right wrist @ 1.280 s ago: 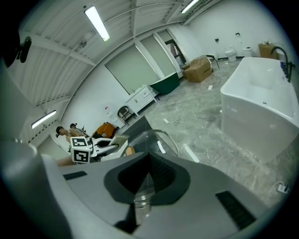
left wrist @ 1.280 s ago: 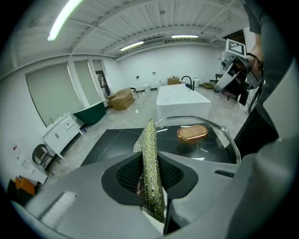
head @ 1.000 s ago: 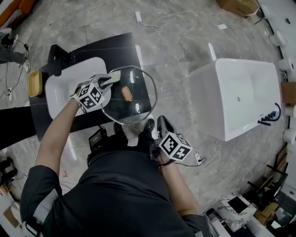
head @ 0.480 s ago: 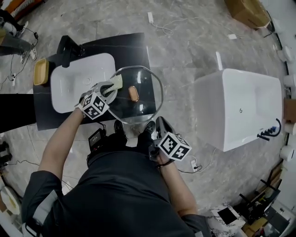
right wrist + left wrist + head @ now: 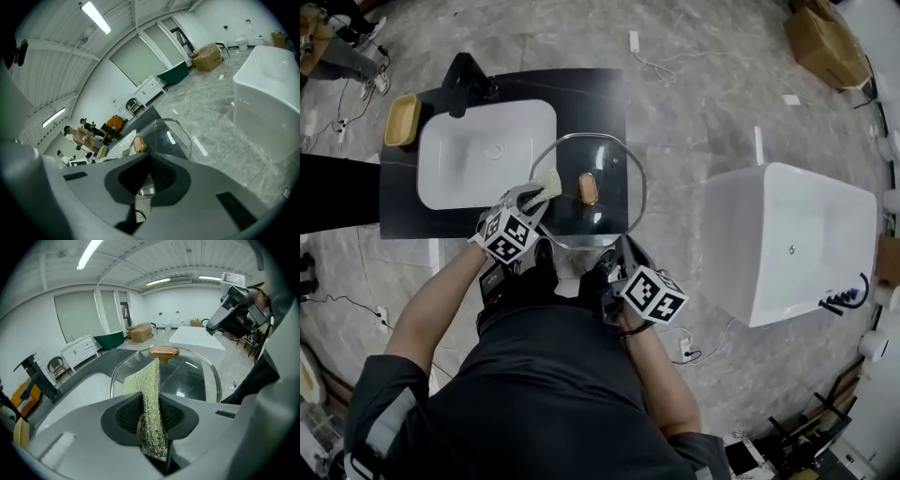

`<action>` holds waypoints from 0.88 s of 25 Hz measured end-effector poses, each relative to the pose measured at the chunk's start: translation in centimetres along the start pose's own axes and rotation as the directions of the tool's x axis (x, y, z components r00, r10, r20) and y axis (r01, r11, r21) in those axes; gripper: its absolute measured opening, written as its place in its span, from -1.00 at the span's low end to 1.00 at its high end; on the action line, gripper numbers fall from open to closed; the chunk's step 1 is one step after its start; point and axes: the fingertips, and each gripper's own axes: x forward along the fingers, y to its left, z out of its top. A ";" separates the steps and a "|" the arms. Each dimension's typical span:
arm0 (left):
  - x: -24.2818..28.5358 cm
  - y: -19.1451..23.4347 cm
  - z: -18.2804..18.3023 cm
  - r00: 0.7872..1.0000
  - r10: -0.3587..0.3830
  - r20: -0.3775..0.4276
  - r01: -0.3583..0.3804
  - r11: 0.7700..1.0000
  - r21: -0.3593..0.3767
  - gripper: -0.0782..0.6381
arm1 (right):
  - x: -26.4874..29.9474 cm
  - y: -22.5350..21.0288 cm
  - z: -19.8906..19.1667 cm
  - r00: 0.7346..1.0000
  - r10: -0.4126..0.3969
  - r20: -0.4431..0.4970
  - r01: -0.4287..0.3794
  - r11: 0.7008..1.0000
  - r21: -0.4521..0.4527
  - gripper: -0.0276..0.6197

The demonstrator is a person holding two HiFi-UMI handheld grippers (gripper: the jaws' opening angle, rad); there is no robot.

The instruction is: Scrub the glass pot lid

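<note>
The glass pot lid [image 5: 605,159] with a copper knob [image 5: 588,187] is held over the black counter, beside the white sink. My left gripper [image 5: 536,194] is shut on a yellow-green scrub cloth [image 5: 547,182], which lies on the glass just left of the knob. In the left gripper view the cloth [image 5: 149,399] stands between the jaws, with the lid [image 5: 192,376] and knob [image 5: 164,351] beyond it. My right gripper [image 5: 619,251] is shut on the lid's near rim. The right gripper view shows the lid [image 5: 176,133] nearly edge-on and its metal rim [image 5: 146,190] pinched in the gripper [image 5: 145,186].
A white sink basin [image 5: 459,164] is set in the black counter [image 5: 581,94], with a black faucet [image 5: 465,71] and a yellow dish [image 5: 401,120] at its far left. A white bathtub [image 5: 797,244] stands on the marble floor to the right. Cables lie near my feet.
My left gripper has drawn the cloth from the lid's far-left rim toward me, down to the level of the knob. The right gripper keeps its hold on the near rim.
</note>
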 end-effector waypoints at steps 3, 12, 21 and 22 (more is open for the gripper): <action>-0.4 -1.1 -0.2 1.000 0.015 -0.003 -0.015 0.997 -0.071 -0.57 | 0.3 0.1 -0.4 1.000 0.009 -0.015 -0.009 1.000 -0.006 -0.89; -1.5 -3.3 -0.6 0.997 0.065 -0.038 -0.074 0.923 -0.377 -0.57 | 0.3 -0.6 -0.6 0.999 0.022 -0.037 -0.023 1.000 -0.006 -0.89; -2.0 -5.7 0.7 0.995 0.097 -0.037 -0.100 0.797 -0.596 -0.57 | -0.4 -1.8 0.1 0.997 0.043 -0.069 -0.046 0.998 -0.033 -0.89; -2.0 -5.9 0.9 0.993 0.110 -0.039 -0.111 0.781 -0.614 -0.57 | -0.5 -2.1 0.2 0.996 0.046 -0.075 -0.049 0.998 -0.038 -0.89</action>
